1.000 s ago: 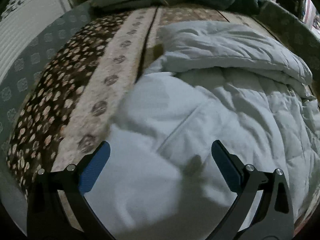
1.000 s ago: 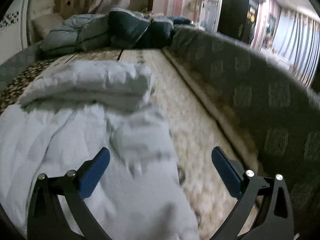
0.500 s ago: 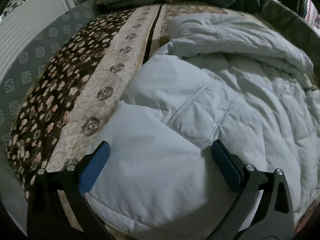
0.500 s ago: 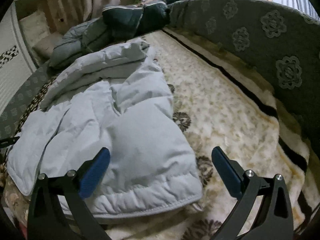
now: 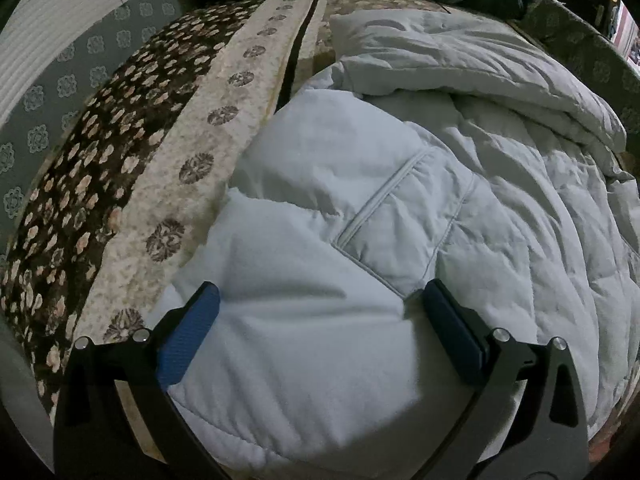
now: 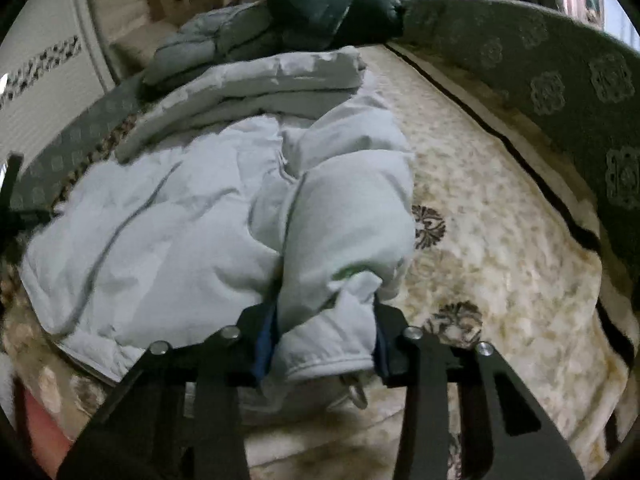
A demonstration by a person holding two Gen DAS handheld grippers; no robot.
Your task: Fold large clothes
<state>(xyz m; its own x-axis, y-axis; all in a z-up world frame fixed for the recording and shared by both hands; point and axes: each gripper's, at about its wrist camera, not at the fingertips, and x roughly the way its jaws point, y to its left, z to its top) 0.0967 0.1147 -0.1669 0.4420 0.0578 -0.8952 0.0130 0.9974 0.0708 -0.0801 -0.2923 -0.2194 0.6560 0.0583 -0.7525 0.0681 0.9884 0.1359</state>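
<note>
A pale blue padded jacket (image 5: 360, 208) lies spread on a patterned blanket; it also shows in the right wrist view (image 6: 180, 220). My left gripper (image 5: 320, 308) is open, its blue pads (image 5: 188, 332) pressed against the jacket's near hem on either side of a bulge of fabric. My right gripper (image 6: 324, 328) is shut on the jacket's near right corner (image 6: 332, 320), the cloth bunched thick between the jaws. A metal ring hangs below that corner.
A folded pale grey garment (image 5: 460, 60) lies just beyond the jacket. Dark teal and grey padded clothes (image 6: 312, 20) are piled at the far end. A grey patterned sofa edge (image 6: 560, 92) runs along the right. The floral blanket (image 5: 120, 160) stretches left.
My right gripper has moved down onto the jacket's near right corner and closed on it. My left gripper has moved forward onto the near hem and stays open.
</note>
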